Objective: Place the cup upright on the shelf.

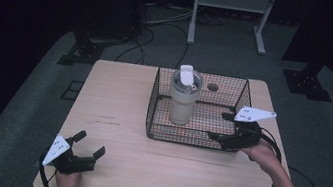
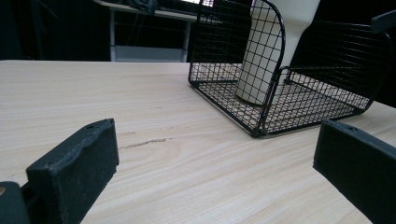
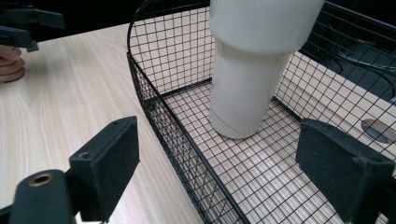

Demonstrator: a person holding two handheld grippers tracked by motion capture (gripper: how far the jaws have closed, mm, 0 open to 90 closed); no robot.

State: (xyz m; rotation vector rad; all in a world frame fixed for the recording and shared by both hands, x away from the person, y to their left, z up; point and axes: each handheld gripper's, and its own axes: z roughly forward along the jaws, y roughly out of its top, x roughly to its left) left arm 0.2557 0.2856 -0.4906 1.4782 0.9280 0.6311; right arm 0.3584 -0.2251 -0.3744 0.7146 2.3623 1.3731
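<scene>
Right tool (image 3: 212, 163) straddles basket's (image 3: 154, 112) near edge, open.

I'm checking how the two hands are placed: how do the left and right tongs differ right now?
The left tongs rest low at the table's near left corner, far from the wire basket; the right tongs sit at the basket's right end, straddling its near wall. The left point at bare wood; the right point toward the cream tumbler. Both are open and hold nothing.

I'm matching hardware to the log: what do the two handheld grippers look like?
Both the left gripper and the right gripper are black, with two blocky rectangular jaws, a pale three-cornered plate on top and a black cable trailing off. The forearms are bare, with no sleeves visible.
</scene>
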